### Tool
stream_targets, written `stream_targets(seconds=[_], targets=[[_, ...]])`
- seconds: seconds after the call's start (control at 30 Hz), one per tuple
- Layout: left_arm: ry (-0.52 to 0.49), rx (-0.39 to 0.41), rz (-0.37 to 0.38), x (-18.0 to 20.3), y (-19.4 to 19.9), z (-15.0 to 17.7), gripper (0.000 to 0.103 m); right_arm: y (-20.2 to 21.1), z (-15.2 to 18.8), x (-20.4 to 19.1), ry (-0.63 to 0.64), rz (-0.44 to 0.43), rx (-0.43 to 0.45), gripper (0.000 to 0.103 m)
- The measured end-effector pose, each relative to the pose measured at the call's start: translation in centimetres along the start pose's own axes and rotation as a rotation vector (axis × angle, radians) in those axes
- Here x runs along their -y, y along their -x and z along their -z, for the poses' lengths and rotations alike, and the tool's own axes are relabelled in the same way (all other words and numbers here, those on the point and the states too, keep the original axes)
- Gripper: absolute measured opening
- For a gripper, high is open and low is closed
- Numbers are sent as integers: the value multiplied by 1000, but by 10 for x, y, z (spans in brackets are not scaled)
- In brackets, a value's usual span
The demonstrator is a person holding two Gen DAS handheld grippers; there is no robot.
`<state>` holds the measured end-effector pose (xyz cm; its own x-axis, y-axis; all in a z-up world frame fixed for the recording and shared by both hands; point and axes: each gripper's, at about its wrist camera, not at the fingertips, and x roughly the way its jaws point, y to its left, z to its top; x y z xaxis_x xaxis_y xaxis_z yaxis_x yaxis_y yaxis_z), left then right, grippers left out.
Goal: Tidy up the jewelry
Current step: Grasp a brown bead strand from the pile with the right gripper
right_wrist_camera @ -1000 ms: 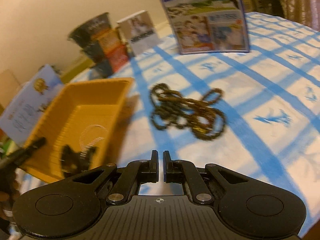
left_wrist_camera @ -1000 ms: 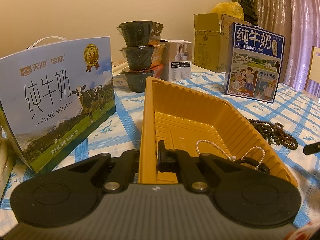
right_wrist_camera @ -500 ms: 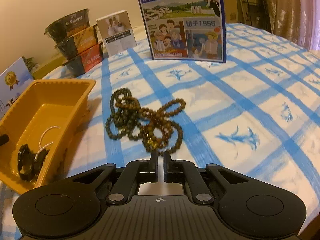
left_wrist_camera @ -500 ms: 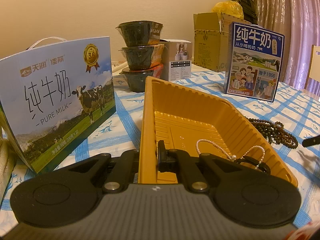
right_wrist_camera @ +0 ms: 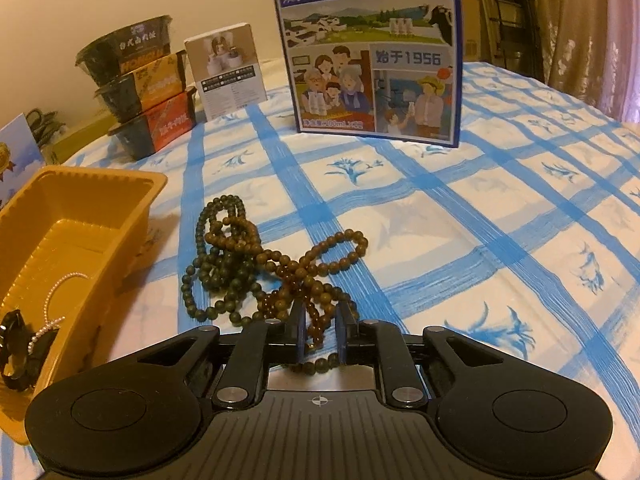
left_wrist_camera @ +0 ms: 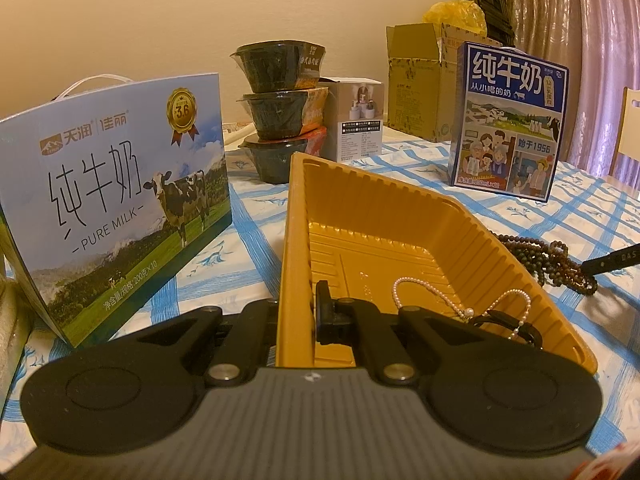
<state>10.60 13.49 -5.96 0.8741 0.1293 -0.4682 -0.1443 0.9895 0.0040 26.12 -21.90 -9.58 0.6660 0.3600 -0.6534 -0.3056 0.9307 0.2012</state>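
Our left gripper [left_wrist_camera: 298, 312] pinches the tray [left_wrist_camera: 294, 240] wall. Our right gripper [right_wrist_camera: 320, 330] is opening over the beads [right_wrist_camera: 256, 264], low in the middle of the frame; some sit between its jaws. We should grab many strands, not one.

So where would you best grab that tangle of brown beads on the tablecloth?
Pinch the bunched strands at the near end of the bead necklace, coming down from above: several loops cross there. The right gripper is opening astride exactly that spot.
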Motion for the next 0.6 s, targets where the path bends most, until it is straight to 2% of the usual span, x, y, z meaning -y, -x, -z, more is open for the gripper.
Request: stream_targets(seconds=[0.17, 0.27, 0.3, 0.6], targets=[[0, 1, 0, 0, 0, 0, 4, -7, 5, 1, -10, -11, -10, 15], [-1, 0, 0, 0, 0, 0, 4, -3, 8, 2, -18, -17, -8, 5], [0, 0, 0, 0, 0, 0, 4, -1, 9, 2, -24, -22, -7, 5], [2, 1, 1, 0, 0, 0, 4, 46, 6, -4, -100, -97, 96, 5]])
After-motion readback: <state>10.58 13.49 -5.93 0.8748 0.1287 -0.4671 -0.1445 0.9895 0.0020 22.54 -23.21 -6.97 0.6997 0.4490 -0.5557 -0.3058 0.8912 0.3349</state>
